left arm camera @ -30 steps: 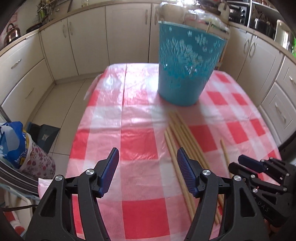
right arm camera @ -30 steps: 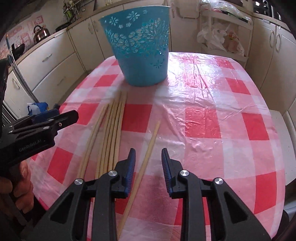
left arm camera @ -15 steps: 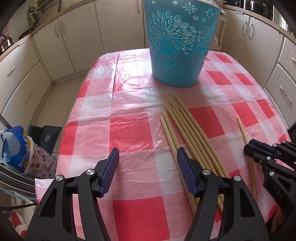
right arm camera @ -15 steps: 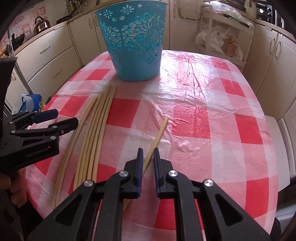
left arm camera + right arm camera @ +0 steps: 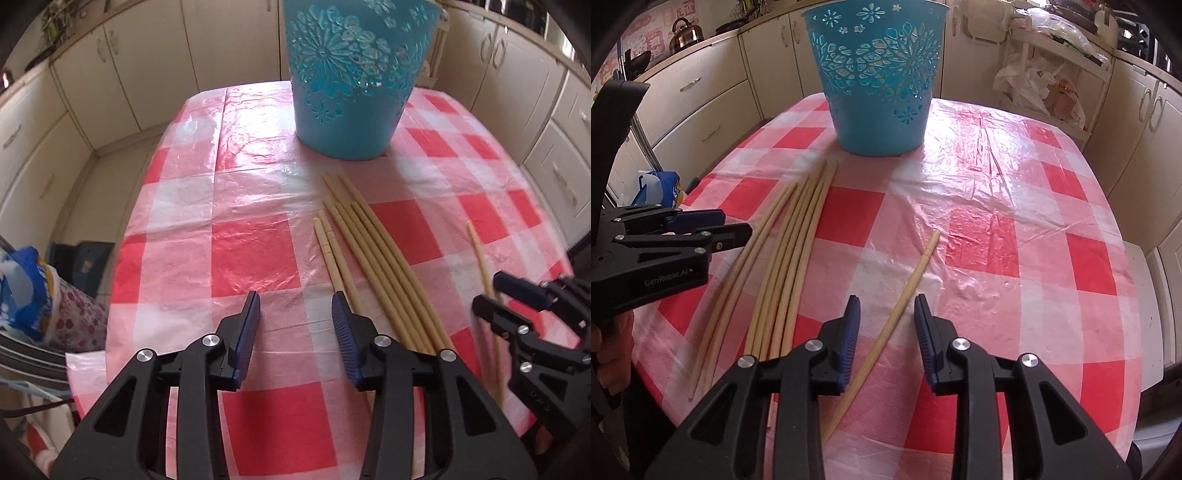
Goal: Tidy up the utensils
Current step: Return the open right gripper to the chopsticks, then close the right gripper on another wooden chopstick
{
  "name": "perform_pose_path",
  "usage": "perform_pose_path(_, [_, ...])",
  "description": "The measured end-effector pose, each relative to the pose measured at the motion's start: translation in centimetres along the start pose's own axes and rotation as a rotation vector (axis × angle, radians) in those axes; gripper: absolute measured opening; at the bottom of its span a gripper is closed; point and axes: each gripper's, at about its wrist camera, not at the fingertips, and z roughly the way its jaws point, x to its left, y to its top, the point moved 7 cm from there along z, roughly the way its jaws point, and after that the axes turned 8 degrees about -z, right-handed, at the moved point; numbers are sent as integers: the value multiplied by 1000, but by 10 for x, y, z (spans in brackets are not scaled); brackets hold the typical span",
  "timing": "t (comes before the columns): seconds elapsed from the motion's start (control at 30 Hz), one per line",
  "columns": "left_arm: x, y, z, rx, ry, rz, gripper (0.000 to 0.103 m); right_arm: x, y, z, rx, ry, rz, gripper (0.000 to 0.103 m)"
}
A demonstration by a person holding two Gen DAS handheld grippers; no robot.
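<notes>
A desk [image 5: 1015,206] under a red-and-white checked plastic cloth carries a turquoise plastic basket [image 5: 877,79] with cut-out flower patterns, standing upright at the far end. In front of it lies a bundle of long pale wooden chopsticks [image 5: 786,266], side by side and touching, their far tips near the basket's base but apart from it. A single chopstick [image 5: 905,295] lies well apart to the bundle's right, flat on the cloth. The right gripper [image 5: 886,325] hovers over this single chopstick with its blue-padded fingers [image 5: 849,332] apart; the stick runs between them, touched by neither pad, and the jaws have just been opening. The left gripper [image 5: 295,325] is over bare cloth just left of the bundle, its fingers [image 5: 247,332] apart with nothing between them, having just been closing somewhat. In the right wrist view the left gripper's black body reads "GenRobot.AI" in white. Cream kitchen cabinets [image 5: 122,74] ring the desk, and a kettle [image 5: 685,35] sits on the counter.
</notes>
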Motion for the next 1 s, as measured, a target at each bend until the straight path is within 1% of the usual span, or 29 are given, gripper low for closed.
perform_pose_path(0.03, [1, 1, -3, -3, -13, -14, 38, -1, -1, 0, -1, 3, 4, 31])
perform_pose_path(0.1, [-1, 2, -7, -15, -11, -7, 38, -3, -2, -1, -6, 4, 10, 31])
perform_pose_path(0.17, [-4, 2, -2, -5, -5, 2, 38, -3, -2, -1, -7, 5, 12, 33])
perform_pose_path(0.27, [-8, 1, 2, -4, -4, 4, 39, -3, -3, -1, -8, -5, 11, 49])
perform_pose_path(0.37, [-14, 2, 3, -8, 9, 31, 39, -2, -5, -2, -17, -12, -4, 50])
perform_pose_path(0.4, [-14, 1, 4, 2, 21, 33, 36, -2, -5, -2, -19, -17, -7, 50])
perform_pose_path(0.43, [-13, -1, 5, 15, 20, 36, 35, -3, -6, -3, -19, -23, -12, 50])
perform_pose_path(0.47, [-14, -2, 5, 12, 23, 48, 35, -4, -7, -3, -19, -28, -14, 50])
perform_pose_path(0.53, [-14, -5, 3, 12, 27, 59, 35, -6, -8, -4, -24, -30, -11, 46])
perform_pose_path(0.6, [-14, -4, 4, 12, 30, 59, 35, -8, -8, -4, -28, -28, -11, 34])
perform_pose_path(0.63, [-13, -3, 4, 8, 33, 57, 33, -8, -8, -5, -28, -23, -11, 30])
perform_pose_path(0.67, [-13, -2, 4, 2, 35, 58, 26, -9, -8, -5, -28, -18, -8, 20])
perform_pose_path(0.7, [-12, -1, 4, -1, 32, 58, 17, -10, -8, -6, -29, -12, -3, 12])
perform_pose_path(0.77, [-13, 0, 5, 6, 8, 55, 7, -14, -9, -6, -32, 12, 16, 8])
perform_pose_path(0.8, [-12, 1, 5, 11, -7, 50, 6, -18, -9, -6, -33, 36, 45, 7])
perform_pose_path(0.87, [-13, 1, 1, 17, -78, 29, 5, -24, -10, -6, -33, 80, 98, 6])
perform_pose_path(0.93, [-12, 1, -4, -6, -77, 36, 5, -27, -10, -7, -39, 90, 116, 6])
perform_pose_path(1.0, [-9, 2, -4, -4, -79, 36, 5, -25, -11, -7, -39, 100, 118, 6])
